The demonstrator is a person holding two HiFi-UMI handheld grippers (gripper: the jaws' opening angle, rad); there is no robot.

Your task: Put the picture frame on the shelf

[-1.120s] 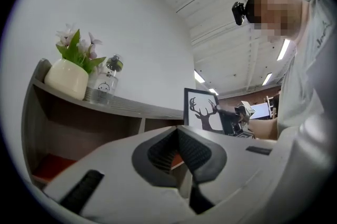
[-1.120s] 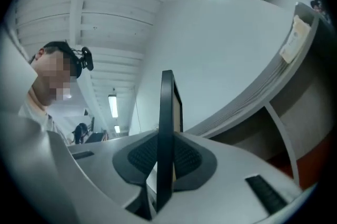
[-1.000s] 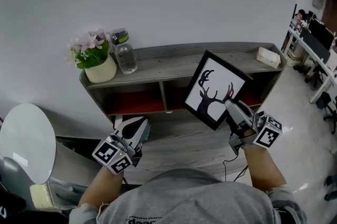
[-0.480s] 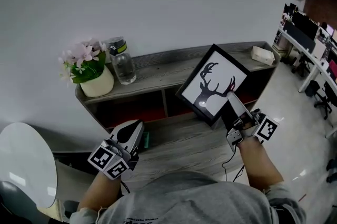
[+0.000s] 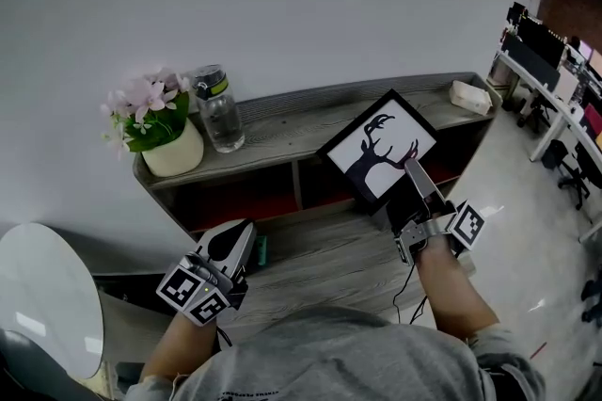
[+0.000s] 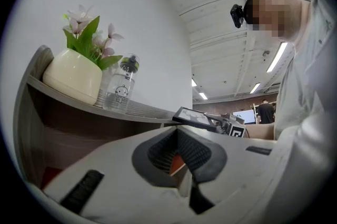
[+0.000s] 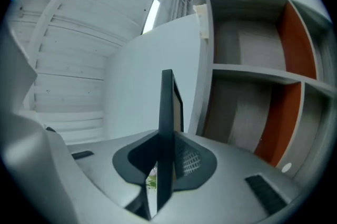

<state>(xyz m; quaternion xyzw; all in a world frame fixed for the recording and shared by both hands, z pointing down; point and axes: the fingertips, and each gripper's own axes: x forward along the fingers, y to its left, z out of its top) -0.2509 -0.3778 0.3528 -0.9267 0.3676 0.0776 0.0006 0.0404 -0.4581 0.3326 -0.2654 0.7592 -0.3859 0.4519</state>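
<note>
Holding the picture frame [image 5: 378, 156] aloft at centre right of the head view, tilted corner-up like a diamond, in front of the top board of the shelf [image 5: 310, 112] and not yet set on it. Pinching its lower right edge with the right gripper [image 5: 412, 171], pads pressed on either face of the black rim, which shows edge-on up the middle of the right gripper view. Probably light and rigid, but flat and wide, so apt to swing or twist about a single edge pinch. Possibly glazed, hence breakable and slick on the face. Better taken on the rim than on the deer print, as here, with a second hold on the opposite rim if it starts to turn. Keeping the left gripper [image 5: 235, 239] low at lower left, tips drawn together on nothing, well apart from the frame. Cannot see the frame's back or any prop stand, nor tell glass from plastic. Hard to judge how far the pads reach over the rim. Free board between the bottle [image 5: 219, 107] beside the flower pot [image 5: 174, 145] and the small box [image 5: 467, 95] at the right end partly covered by the frame. Lower compartments dark, contents unclear.
</note>
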